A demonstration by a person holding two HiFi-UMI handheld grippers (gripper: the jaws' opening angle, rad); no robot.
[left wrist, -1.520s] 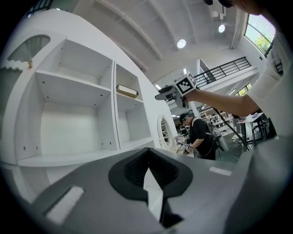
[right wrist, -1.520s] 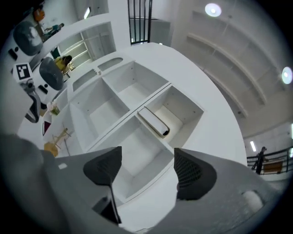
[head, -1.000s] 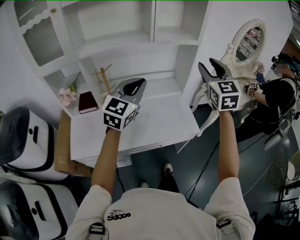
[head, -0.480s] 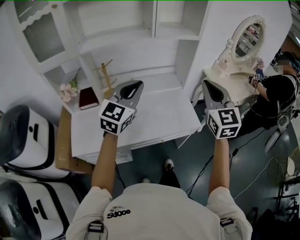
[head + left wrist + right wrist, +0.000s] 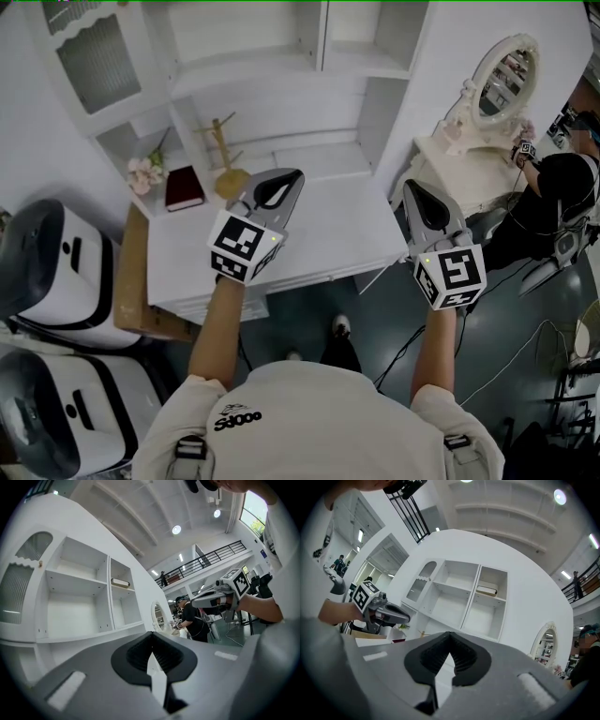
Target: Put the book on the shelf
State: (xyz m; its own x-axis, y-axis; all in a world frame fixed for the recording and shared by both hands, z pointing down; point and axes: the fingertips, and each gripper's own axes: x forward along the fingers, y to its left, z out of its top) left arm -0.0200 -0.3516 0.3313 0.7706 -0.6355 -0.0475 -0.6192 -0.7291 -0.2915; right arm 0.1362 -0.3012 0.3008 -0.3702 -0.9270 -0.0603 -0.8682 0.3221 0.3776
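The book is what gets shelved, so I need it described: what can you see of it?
The book is dark red and closed, with a hard-looking cover. It lies flat on the white desk, in the low nook at its left end, beside pink flowers. Nothing rests on it or grips it.
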